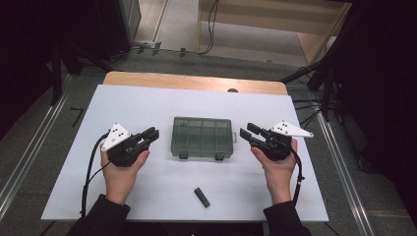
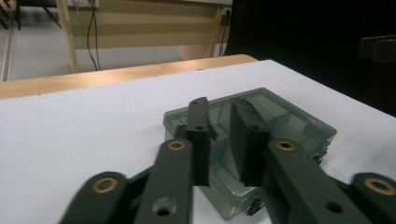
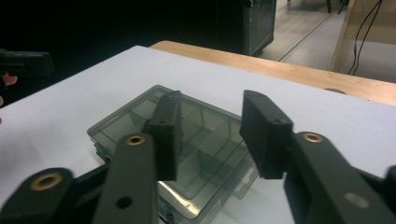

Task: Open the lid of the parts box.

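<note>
Smoky compartment box (image 1: 202, 137) lies between left gripper (image 1: 149, 136) and right gripper (image 1: 248, 133), fingers parted, empty.

White table (image 1: 147, 105) with tan wood far edge; smoky translucent grey-green compartment box (image 1: 202, 137); small black block (image 1: 201, 197); both claws black, brass-coloured pivots, light grey top plates; black sleeves.

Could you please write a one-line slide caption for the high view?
Two hand-held claws, left and right, flank a closed compartment box on a white table.
</note>
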`<state>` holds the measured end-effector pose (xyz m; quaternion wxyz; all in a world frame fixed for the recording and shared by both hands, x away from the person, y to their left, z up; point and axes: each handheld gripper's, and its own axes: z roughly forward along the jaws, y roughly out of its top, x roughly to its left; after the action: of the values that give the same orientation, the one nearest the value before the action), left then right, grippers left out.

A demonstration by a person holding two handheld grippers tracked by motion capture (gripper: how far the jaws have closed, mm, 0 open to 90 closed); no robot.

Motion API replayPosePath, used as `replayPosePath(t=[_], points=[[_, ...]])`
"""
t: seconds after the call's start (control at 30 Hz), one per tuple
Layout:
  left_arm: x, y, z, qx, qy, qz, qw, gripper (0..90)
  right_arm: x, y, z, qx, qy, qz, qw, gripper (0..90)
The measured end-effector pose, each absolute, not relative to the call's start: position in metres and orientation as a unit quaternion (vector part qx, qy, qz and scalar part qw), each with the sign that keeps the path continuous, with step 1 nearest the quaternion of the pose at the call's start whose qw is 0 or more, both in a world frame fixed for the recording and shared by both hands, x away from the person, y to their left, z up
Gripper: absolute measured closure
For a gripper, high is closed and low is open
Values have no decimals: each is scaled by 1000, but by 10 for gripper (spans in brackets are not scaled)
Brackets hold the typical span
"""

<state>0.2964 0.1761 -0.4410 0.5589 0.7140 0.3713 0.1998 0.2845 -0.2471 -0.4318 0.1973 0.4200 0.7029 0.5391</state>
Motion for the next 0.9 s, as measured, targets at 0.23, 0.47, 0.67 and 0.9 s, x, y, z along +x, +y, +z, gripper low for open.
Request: replayPosePath(t=[0.23,0.47,0.67,0.9], points=[[306,175,-446,718,373,171,562,891,290,-234,-437,399,731,525,174,814],[302,169,-451,741,336,125,568,892,293,-223,-446,375,759,511,149,809],[300,168,-456,764,322,111,548,893,287,-218,-454,357,782,484,165,882],[302,171,-463,782,323,99,524,893,287,-229,-463,361,787,474,161,882]])
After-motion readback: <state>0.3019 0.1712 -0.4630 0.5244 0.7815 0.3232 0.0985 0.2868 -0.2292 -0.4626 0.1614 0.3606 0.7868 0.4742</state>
